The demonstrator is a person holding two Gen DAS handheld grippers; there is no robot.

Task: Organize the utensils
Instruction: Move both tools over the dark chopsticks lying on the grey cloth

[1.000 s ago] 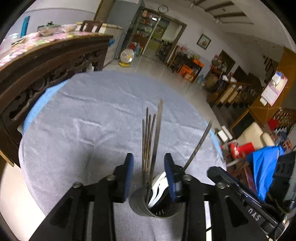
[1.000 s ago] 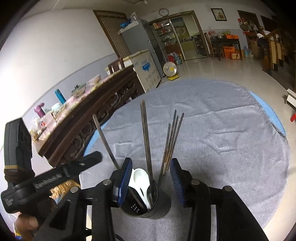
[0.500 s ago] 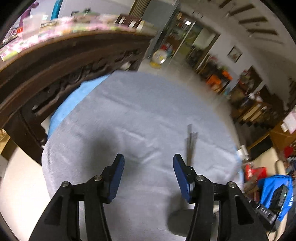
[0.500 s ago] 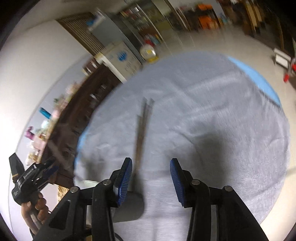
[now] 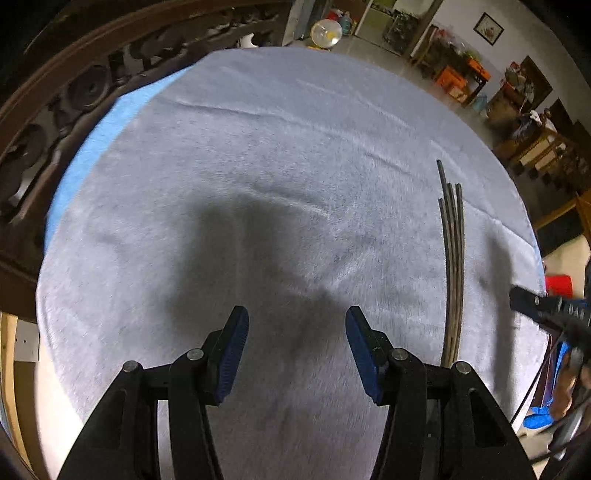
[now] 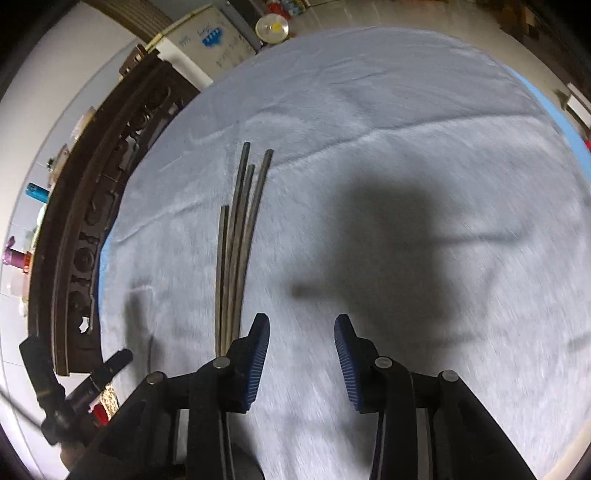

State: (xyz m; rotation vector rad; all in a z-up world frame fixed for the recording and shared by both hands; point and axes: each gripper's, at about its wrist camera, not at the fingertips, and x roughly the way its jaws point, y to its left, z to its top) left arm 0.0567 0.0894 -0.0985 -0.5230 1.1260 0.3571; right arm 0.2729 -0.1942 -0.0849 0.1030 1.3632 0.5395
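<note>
Several dark chopsticks (image 5: pixel 452 258) stand bunched to the right of my left gripper (image 5: pixel 295 314), their lower ends hidden behind its right finger. The left gripper is open over bare grey cloth (image 5: pixel 258 147) with nothing between its blue pads. In the right wrist view the same chopsticks (image 6: pixel 236 251) rise just left of my right gripper (image 6: pixel 301 319). Its jaws are closing on nothing, above the shadowed cloth (image 6: pixel 406 129). The holder that the chopsticks stand in is hidden behind the fingers. Each gripper shows at the edge of the other's view: right gripper (image 5: pixel 546 314), left gripper (image 6: pixel 74 387).
A carved dark wooden sideboard (image 5: pixel 55 92) runs along the table's left side, also seen as the sideboard (image 6: pixel 85 221). A blue underlay (image 5: pixel 92 147) shows past the cloth's edge. A floor fan (image 5: pixel 325 32) and room furniture lie beyond the table.
Both grippers have tipped downward and sunk toward the cloth. The metal cup with its spoon has dropped out of both views. The left jaws have widened; the right jaws have narrowed a little.
</note>
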